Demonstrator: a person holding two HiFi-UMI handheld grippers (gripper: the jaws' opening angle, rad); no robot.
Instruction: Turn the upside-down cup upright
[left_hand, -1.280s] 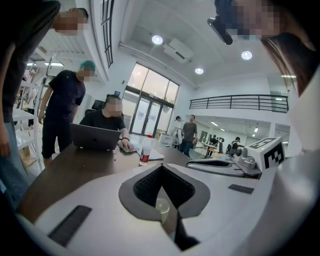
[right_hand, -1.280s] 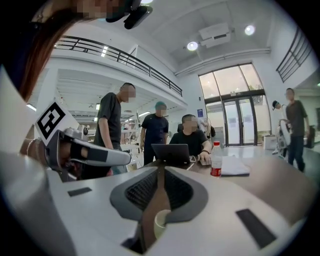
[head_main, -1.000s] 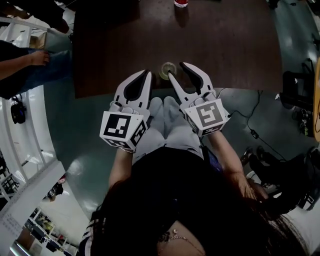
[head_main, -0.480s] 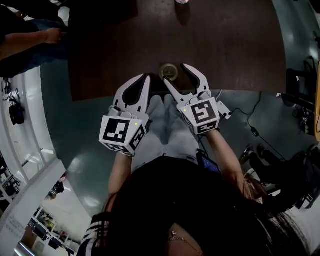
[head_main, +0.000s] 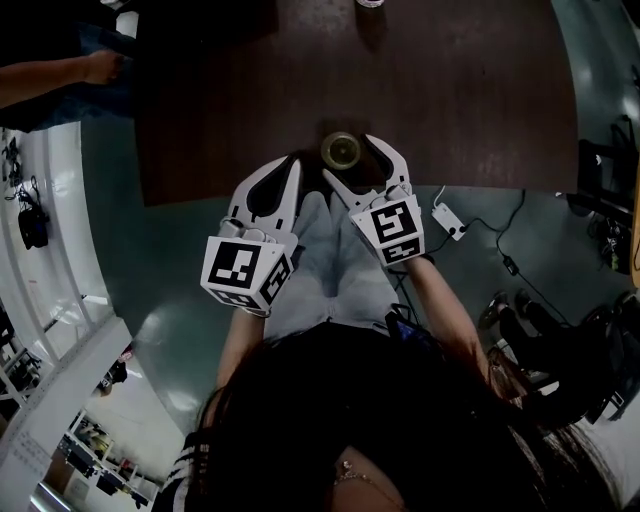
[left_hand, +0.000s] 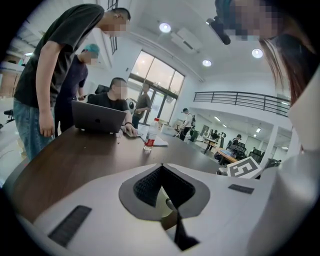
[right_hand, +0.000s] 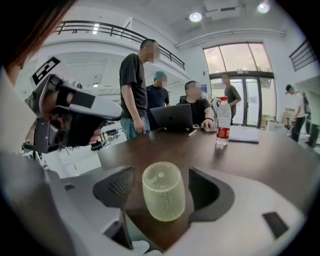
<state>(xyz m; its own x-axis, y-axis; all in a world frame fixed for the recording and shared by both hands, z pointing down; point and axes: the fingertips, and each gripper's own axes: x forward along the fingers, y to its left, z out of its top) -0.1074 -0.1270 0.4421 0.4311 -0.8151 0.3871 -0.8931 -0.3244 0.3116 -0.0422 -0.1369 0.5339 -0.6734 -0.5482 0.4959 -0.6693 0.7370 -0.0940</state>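
Approach step. Cup (right_hand: 163, 192), base up, stands at the bench (head_main: 450, 90) near edge between right gripper (head_main: 352, 160) jaws, which have just been opening wide and do not touch it. Left gripper (head_main: 288, 160) at cup's 9 o'clock, jaws together, empty. Next, likely: close, lift, invert.

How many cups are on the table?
1. The green cup stands upside down by the table's near edge. Another might hide behind the laptop.

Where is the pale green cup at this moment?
In the head view the cup stands upside down by the near edge of the table, between the jaws of the right gripper; they have just been opening and do not touch it.
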